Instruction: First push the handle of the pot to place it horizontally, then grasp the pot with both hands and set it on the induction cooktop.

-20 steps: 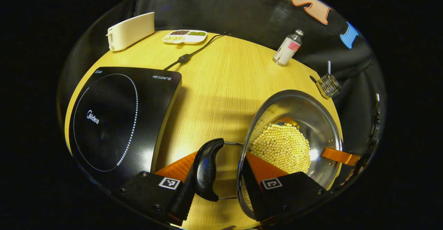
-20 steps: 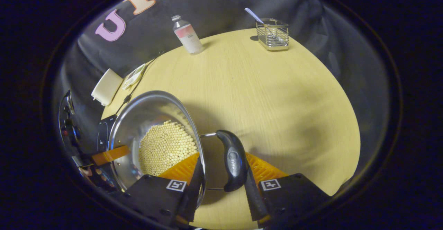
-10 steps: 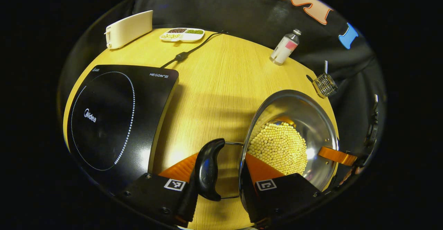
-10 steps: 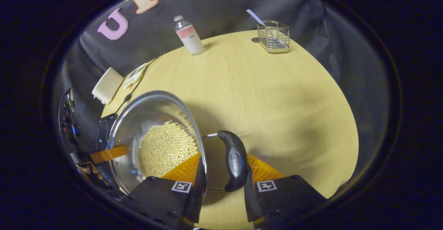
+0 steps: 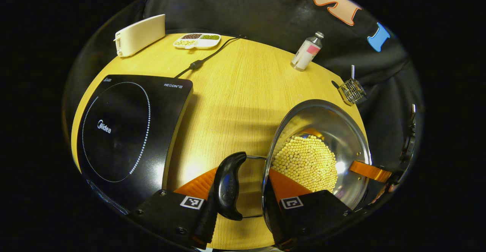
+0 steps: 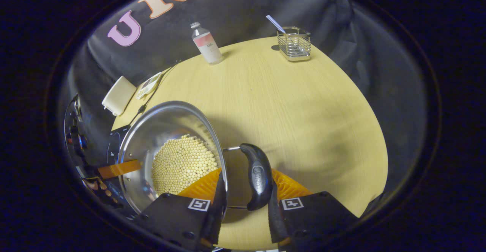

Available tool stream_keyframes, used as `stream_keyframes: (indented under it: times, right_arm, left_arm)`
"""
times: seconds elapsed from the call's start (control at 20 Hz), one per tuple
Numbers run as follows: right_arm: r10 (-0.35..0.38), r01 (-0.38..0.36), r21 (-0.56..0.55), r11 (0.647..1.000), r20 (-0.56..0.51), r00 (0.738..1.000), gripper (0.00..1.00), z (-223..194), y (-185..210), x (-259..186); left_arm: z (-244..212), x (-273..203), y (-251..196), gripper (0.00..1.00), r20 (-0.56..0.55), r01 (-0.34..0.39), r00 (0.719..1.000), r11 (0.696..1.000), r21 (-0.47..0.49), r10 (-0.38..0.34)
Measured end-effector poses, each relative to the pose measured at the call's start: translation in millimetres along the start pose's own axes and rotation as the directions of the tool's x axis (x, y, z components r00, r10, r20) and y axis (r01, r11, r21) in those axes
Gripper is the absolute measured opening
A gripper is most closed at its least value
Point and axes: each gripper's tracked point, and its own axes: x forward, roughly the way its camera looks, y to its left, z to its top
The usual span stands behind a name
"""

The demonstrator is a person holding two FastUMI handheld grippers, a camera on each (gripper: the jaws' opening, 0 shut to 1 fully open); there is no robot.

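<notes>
While the pot (image 5: 322, 145) has drifted slightly nearer the cooktop (image 5: 129, 130) since a second ago, both grips look unchanged. Left gripper (image 5: 239, 210): narrow, one finger against the black left handle (image 5: 228, 185), the other inside the rim. Right gripper (image 6: 243, 214) clamps the right handle (image 6: 258, 176) and rim likewise. Both handles lie flat, pointing sideways out from the pot. Full of beans (image 6: 184, 163), it sits right of the cooktop, over the table (image 5: 243, 92).
</notes>
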Motion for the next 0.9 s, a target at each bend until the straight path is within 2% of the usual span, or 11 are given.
stream_keyframes:
  times: [0.3,0.4,0.45,0.5,0.55,0.75,0.9]
  right_arm:
    - [0.019,-0.019,-0.002,1.000,0.035,0.999,0.48,10,22,-42]
    - [0.023,-0.023,-0.004,1.000,0.046,0.999,0.48,13,34,-56]
    - [0.025,-0.025,-0.004,1.000,0.049,0.998,0.48,14,42,-61]
    - [0.026,-0.025,-0.008,1.000,0.053,0.998,0.53,15,51,-65]
    - [0.026,-0.025,-0.010,1.000,0.061,0.998,0.48,15,62,-69]
    - [0.016,-0.015,-0.008,1.000,0.085,0.996,0.48,9,109,-72]
    - [0.013,-0.014,0.007,1.000,0.080,0.997,0.48,-10,164,-62]
  left_arm:
    - [15,-49,1,0.61,0.027,-0.005,1.000,1.000,-0.001,0.005]
    - [23,-65,7,0.59,0.041,-0.008,0.999,1.000,0.004,0.008]
    - [27,-74,13,0.59,0.045,-0.008,0.999,1.000,0.003,0.008]
    - [30,-81,18,0.59,0.046,-0.006,0.999,1.000,0.001,0.006]
    - [34,-87,26,0.59,0.054,-0.003,0.999,1.000,0.003,0.003]
    - [46,-101,72,0.60,0.059,0.005,0.998,1.000,-0.001,-0.005]
    - [53,-109,126,0.59,0.039,-0.003,0.999,1.000,0.005,0.003]
